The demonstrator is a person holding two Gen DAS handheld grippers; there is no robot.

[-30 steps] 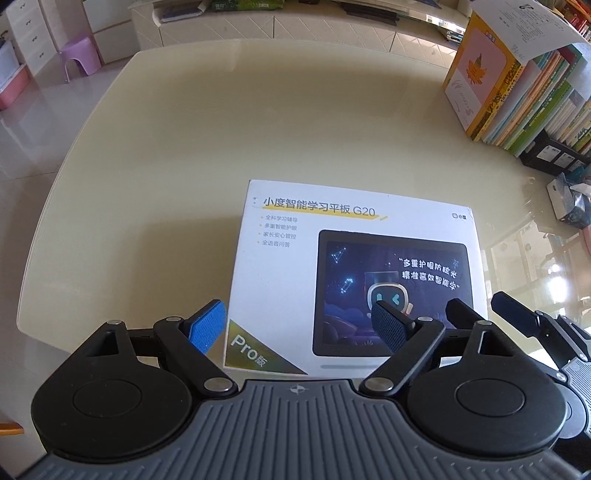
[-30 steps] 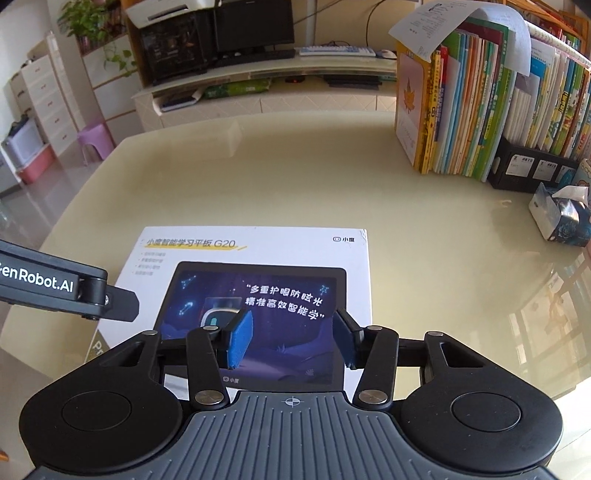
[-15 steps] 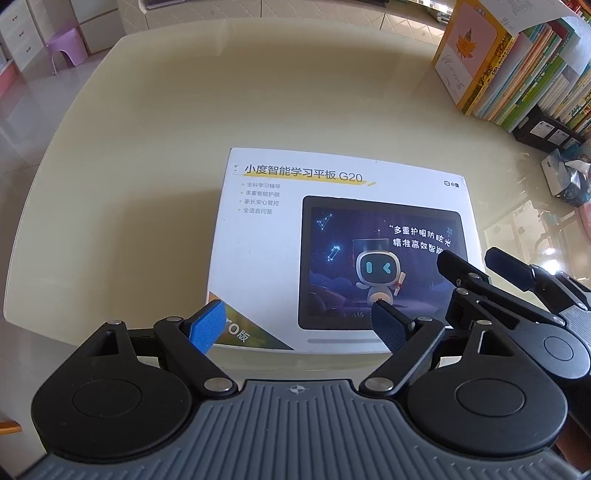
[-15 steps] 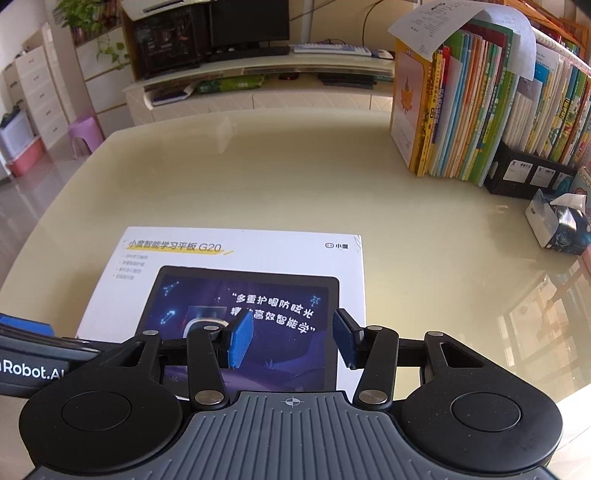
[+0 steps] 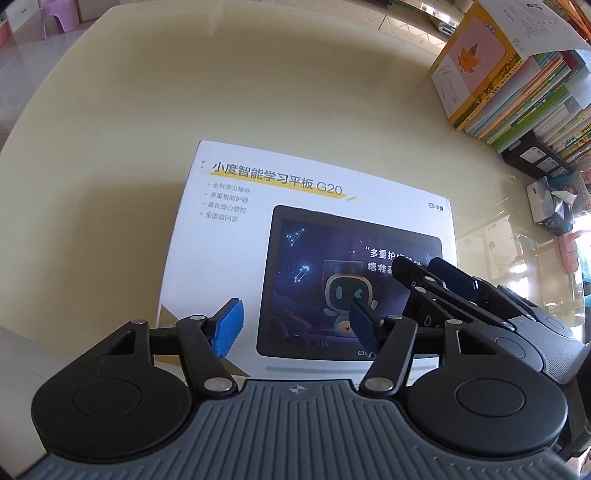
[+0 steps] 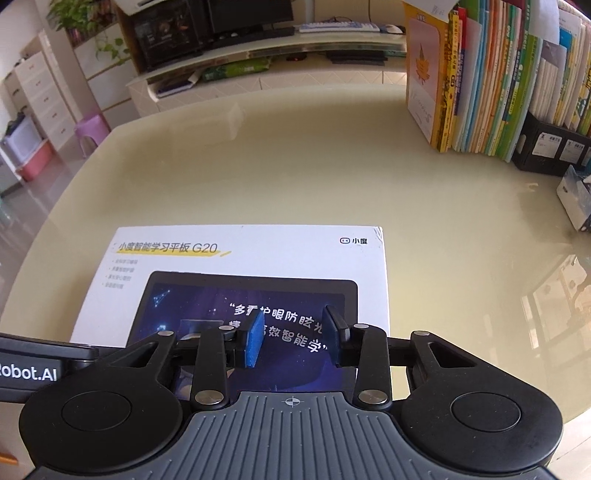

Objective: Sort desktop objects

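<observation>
The tablet box (image 5: 306, 236) lies flat, face up, near the front edge of the bench (image 5: 258, 92), and I have both tools hovering over its near half. My left hand-held gripper (image 5: 295, 328) stands wide open and empty; my right hand-held gripper (image 6: 293, 341) is parted too, holding nothing. My worry: the lid offers no edge to pinch, so the pads may skid off or shove it over the rim. The two tools sit close and could collide.

We are in a home living room: a glossy cream worktop (image 6: 295, 177) carries a row of children's books (image 6: 498, 74) at far right, with a purple stool (image 6: 90, 127), drawers (image 6: 44, 99), potted plant (image 6: 74, 18) and a monitor (image 6: 251, 14) beyond.
</observation>
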